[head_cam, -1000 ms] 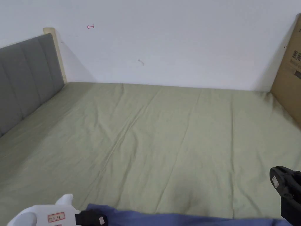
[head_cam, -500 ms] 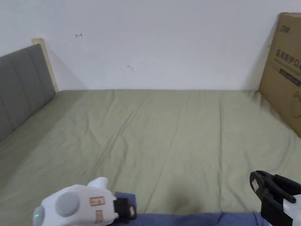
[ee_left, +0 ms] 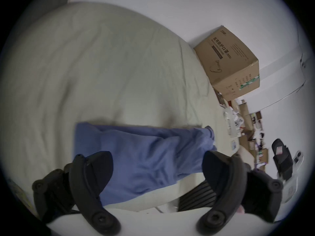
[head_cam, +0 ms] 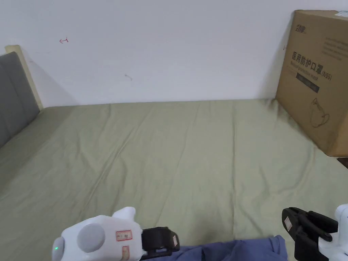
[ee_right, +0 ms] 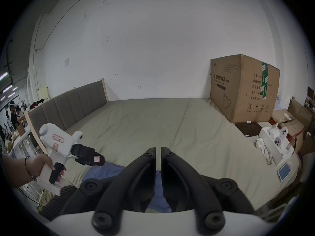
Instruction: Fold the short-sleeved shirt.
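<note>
A blue short-sleeved shirt [head_cam: 234,249] lies in a long folded strip at the near edge of the green bed [head_cam: 170,153]; it also appears in the left gripper view [ee_left: 144,154] and the right gripper view [ee_right: 102,171]. My left gripper [head_cam: 171,239], white-bodied and held by a hand, hovers over the shirt's left end. Its jaws [ee_left: 156,156] stand wide apart above the cloth, open, holding nothing. My right gripper [head_cam: 289,221] sits just past the shirt's right end. Its jaws [ee_right: 158,148] are nearly together with nothing between them.
A large cardboard box [head_cam: 316,78] stands on the bed's far right corner against the white wall. A grey headboard [head_cam: 13,95] runs along the left. A white box of small items [ee_right: 272,142] and a phone [ee_right: 283,171] lie at the bed's right edge.
The head camera has swung to the right. My left gripper has come up and rightward along the shirt's edge. My right gripper shows more fully at the lower right.
</note>
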A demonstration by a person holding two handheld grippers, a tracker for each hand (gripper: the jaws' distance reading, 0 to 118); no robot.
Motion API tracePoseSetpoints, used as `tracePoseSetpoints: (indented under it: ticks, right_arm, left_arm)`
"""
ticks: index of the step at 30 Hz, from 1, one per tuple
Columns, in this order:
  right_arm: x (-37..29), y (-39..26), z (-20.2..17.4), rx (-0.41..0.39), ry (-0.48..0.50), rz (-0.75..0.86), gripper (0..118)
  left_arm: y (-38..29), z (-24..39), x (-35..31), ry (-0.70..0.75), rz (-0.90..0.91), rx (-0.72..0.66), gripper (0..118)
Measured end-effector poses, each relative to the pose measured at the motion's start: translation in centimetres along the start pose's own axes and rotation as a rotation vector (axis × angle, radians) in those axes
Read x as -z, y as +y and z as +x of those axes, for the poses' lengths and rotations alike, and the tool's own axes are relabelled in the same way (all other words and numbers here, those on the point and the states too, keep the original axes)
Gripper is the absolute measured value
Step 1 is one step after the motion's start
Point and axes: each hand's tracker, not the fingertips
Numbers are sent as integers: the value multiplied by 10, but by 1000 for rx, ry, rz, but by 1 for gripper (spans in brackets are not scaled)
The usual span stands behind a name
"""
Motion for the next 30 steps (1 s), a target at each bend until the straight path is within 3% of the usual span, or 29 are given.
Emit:
tracePoseSetpoints:
  ticks: [1, 3, 8, 12, 15, 17, 20, 22, 24, 28, 29, 30]
  right_arm:
    - [1, 0, 1, 7, -2, 0, 6]
    - [4, 0, 3, 19, -5, -3, 6]
    - [5, 0, 3, 31, 3, -7, 6]
    - [3, 2, 1, 23, -1, -13, 6]
    - [6, 4, 2, 56, 23, -24, 6]
    - [7, 6, 0, 68, 32, -23, 6]
    - [10, 8, -3, 59, 37, -23, 7]
    - [14, 11, -5, 34, 33, -36, 7]
    - [15, 13, -6, 22, 27, -42, 7]
    - [16, 15, -8, 21, 37, -39, 7]
    - [17, 15, -9, 21, 44, -43, 7]
    - [18, 15, -10, 20, 52, -49, 7]
  left_arm:
    - [-2, 1, -5, 28, 13, 31, 79]
    - [-1, -3, -5, 44, 32, 102, 0]
    - [-12, 19, 45, 8, -115, 172, 0]
    - [-30, 37, 110, 68, -234, 251, 0]
    - [-44, 50, 126, 70, -208, 238, 0]
    - [-39, 55, 116, 6, -173, 182, 0]
    - [-36, 48, 84, -313, -84, 63, 0]
    - [-28, 34, 54, -431, 12, 22, 0]
    - [-20, 13, 18, -462, 96, -16, 0]
    - [-6, -38, -36, -456, 47, -86, 0]
    - [-6, -56, -42, -457, 28, -116, 7]
    - [-2, -80, -44, -460, 25, -141, 38]
